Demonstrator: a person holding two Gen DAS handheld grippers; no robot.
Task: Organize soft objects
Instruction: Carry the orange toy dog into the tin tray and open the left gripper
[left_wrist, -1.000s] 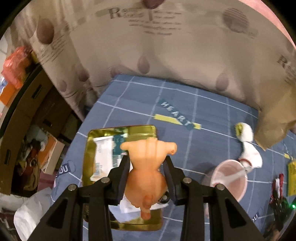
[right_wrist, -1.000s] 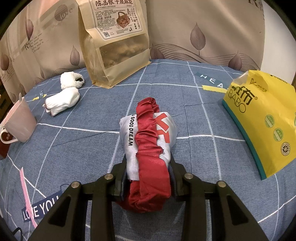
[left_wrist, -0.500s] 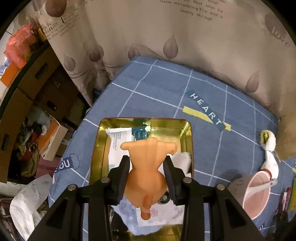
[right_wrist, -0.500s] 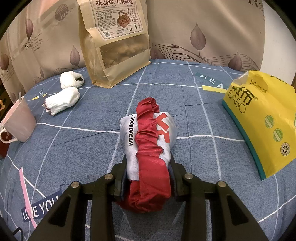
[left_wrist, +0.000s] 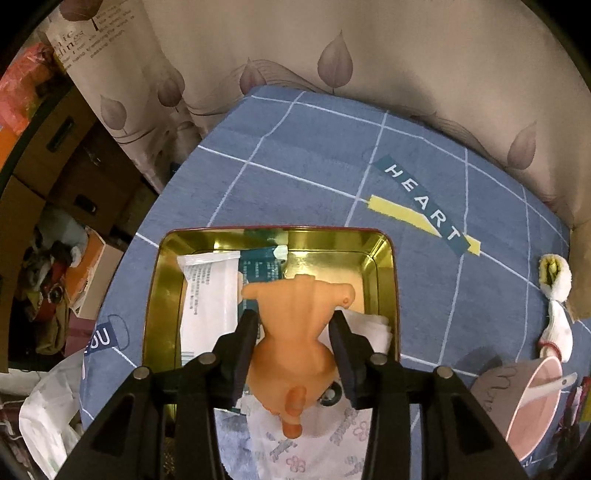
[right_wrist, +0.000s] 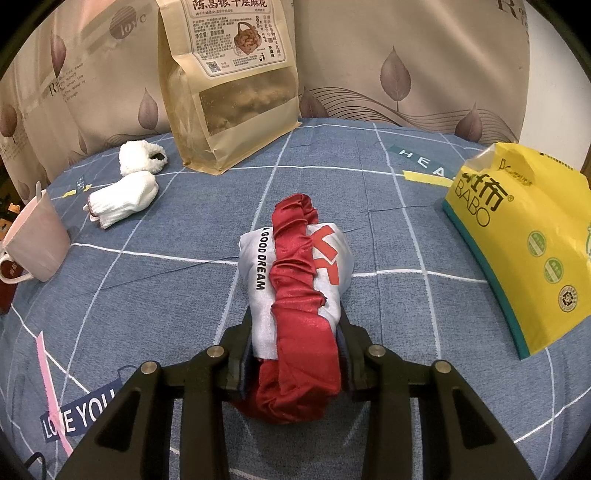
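The left gripper (left_wrist: 293, 325) clamps an orange rubber doll (left_wrist: 295, 339) above a gold tin tray (left_wrist: 386, 280) on the blue checked cloth (left_wrist: 314, 166); packets lie in the tray; the right gripper (right_wrist: 295, 328) clamps a red-and-white fabric bundle (right_wrist: 295, 280) resting on the cloth; beyond sit white gloves (right_wrist: 123, 201), a pink mug (right_wrist: 35, 240), a yellow bag (right_wrist: 524, 243) and a kraft snack bag (right_wrist: 232, 81).

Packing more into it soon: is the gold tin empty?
Not empty. The gold tin already holds a white packet, a teal packet and white cloth.
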